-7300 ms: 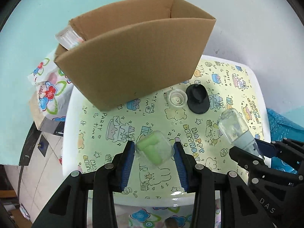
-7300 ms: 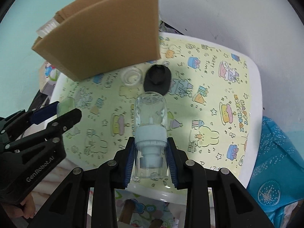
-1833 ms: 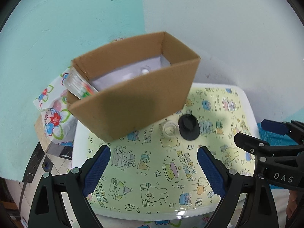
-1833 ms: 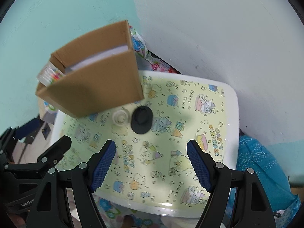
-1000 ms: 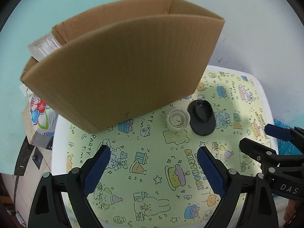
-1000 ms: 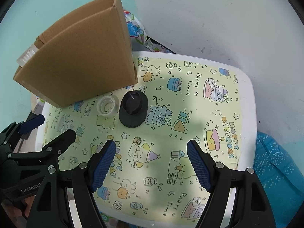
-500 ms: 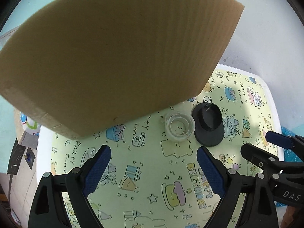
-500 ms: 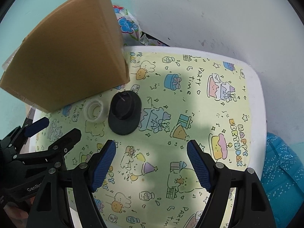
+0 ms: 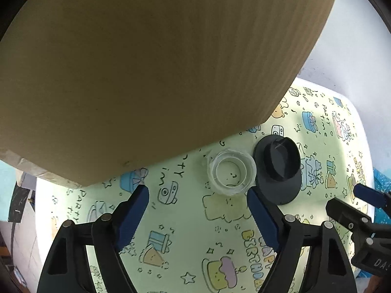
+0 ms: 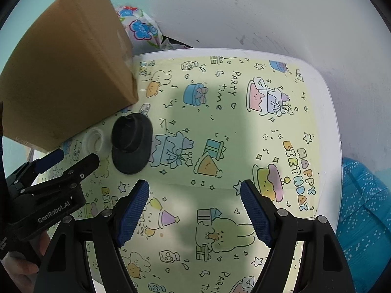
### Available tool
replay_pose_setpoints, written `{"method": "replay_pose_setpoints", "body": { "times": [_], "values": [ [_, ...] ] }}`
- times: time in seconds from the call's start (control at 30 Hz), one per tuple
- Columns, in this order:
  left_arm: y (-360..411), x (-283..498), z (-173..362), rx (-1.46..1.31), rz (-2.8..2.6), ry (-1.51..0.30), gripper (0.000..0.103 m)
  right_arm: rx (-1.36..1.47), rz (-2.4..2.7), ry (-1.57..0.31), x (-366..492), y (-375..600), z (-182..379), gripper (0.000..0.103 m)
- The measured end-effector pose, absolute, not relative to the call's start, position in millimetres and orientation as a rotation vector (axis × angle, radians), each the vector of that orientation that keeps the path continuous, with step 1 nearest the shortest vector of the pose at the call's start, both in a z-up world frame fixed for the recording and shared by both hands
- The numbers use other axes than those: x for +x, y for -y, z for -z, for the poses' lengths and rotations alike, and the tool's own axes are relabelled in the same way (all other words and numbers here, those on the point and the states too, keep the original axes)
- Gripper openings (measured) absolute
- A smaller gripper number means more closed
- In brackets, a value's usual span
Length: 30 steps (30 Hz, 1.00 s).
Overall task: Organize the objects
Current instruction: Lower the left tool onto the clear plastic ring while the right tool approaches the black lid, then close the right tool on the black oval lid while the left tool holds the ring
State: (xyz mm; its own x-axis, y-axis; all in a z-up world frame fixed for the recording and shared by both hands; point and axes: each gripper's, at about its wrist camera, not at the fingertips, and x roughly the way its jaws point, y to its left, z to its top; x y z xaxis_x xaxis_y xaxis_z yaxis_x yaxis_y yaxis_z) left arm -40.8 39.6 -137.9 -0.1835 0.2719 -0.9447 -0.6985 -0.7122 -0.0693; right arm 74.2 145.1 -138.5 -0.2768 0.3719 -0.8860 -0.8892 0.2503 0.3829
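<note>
Both the left gripper (image 9: pixel 195 210) and right gripper (image 10: pixel 194 207) stood spread and empty, nearer the table (image 10: pixel 325 102) than a second before. Clear ribbed cup (image 9: pixel 231 174) touched matte black lid (image 9: pixel 278 168) beneath corrugated cardboard box (image 9: pixel 158 68).

White table (image 10: pixel 325 112) with a pale-yellow birthday-print cover (image 10: pixel 220 131). On it: cardboard box (image 9: pixel 151 68) at the far left. Clear round lid (image 9: pixel 231 174) just in front of the box, black cap-shaped piece (image 9: pixel 278 168) touching the lid's right side.
</note>
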Motion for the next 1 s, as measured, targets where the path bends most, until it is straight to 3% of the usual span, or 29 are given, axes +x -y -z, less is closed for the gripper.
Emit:
{"method": "replay_pose_setpoints", "body": {
  "times": [0.53,0.63,0.77,1.0],
  "values": [
    [-53.3,-38.7,145.1,-1.397,-1.96,-0.53,0.075,-0.572,-1.337,-1.344,70.3,-146.9,154.4,0.08],
    [-54.1,-38.3,143.3,-1.382,-1.965,-0.533,0.064,-0.579,-1.335,-1.344,69.3,-146.6,156.4,0.08],
    [-55.4,-34.4,140.7,-1.372,-1.947,-0.546,0.042,-0.59,-1.337,-1.34,68.9,-143.6,157.1,0.08],
    [-51.1,-31.6,140.2,-1.382,-1.93,-0.568,0.041,-0.602,-1.345,-1.336,67.5,-138.0,155.7,0.08]
  ]
}}
